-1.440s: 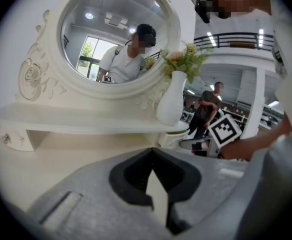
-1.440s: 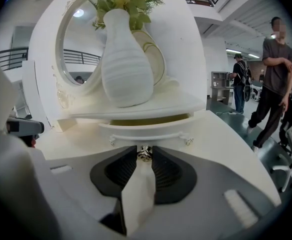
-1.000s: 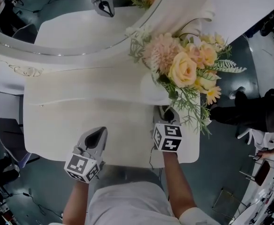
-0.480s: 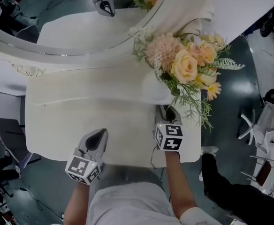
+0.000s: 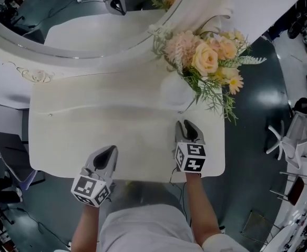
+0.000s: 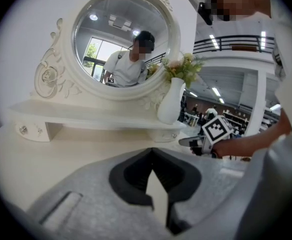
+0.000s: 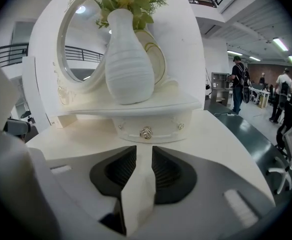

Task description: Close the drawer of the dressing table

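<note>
Head view, bottom edge: the person's two forearms reached up into the frame, one to each tool.
Left hand-held gripper (image 5: pixel 108 151): lower left of centre, over the front edge of the counter (image 5: pixel 80 130). Its jaws met at the tips and held nothing.
Right hand-held gripper (image 5: pixel 188 126): just right of centre, over the counter's right part. Its jaws stood a narrow slit apart, with nothing between them.
Counter: cream and bare around both tools.
Drawer (image 7: pixel 146 132): at the middle of the right gripper view, straight ahead of that tool's jaws and apart from them. It was a small front with a metal knob, tucked under the shelf (image 7: pixel 136 105). The front looked level with its case, as far as that view showed.
Vase (image 7: pixel 128 59): white, ribbed and upright on the shelf, directly above the drawer.
Flowers (image 5: pixel 208 62): peach and pink blooms with green sprigs, at the upper right of the head view.
Mirror (image 6: pixel 121 39): oval in a carved cream frame, at the upper left of the left gripper view, reflecting a seated person.
Far right: people (image 7: pixel 238 84) stood on a dark floor.
</note>
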A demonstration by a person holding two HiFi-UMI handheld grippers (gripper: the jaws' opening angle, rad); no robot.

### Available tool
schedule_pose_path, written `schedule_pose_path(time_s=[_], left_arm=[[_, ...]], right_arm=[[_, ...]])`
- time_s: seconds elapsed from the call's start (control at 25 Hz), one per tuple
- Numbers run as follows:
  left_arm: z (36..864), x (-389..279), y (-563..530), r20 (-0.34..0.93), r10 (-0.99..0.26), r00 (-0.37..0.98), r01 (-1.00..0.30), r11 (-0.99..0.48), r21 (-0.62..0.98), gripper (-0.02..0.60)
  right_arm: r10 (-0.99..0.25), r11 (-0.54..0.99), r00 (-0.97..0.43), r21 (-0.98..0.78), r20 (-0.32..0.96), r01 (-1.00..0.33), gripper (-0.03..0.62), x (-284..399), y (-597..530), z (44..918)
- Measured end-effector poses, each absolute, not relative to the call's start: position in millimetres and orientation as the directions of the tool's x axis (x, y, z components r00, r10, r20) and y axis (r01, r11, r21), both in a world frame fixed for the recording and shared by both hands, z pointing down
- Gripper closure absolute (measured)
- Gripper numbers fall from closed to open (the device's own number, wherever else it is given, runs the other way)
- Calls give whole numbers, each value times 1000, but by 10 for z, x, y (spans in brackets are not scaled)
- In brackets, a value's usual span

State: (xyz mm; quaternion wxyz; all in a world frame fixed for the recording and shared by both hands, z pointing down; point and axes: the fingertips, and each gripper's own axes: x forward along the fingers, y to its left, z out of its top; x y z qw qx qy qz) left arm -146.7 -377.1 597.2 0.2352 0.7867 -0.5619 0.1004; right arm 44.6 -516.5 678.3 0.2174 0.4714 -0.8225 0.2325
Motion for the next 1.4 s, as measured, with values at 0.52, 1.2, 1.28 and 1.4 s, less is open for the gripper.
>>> schedule_pose_path(time_s=[0.52,1.2,1.28,1.4], left_arm=[[5779,-1680,-3168,337,-867,367,-923,-295,247,581],[5145,-2010,-1852,245,-895,373,-923,-331,195,581],[5109,-2061,-1705,236,-901,364,-925,-319,208,581],[5053,-2089,-1532,225,-902,369,-923,-327,204,581]], right_arm=[[-722,454,-466,-159,510,-877,502,422,-4222,6374],[-769,461,-467,-129,436,-878,551,242,-2601,5670],[-772,463,-471,-130,427,-877,569,242,-2415,5614],[-777,464,-474,-132,414,-876,579,239,-2167,5556]])
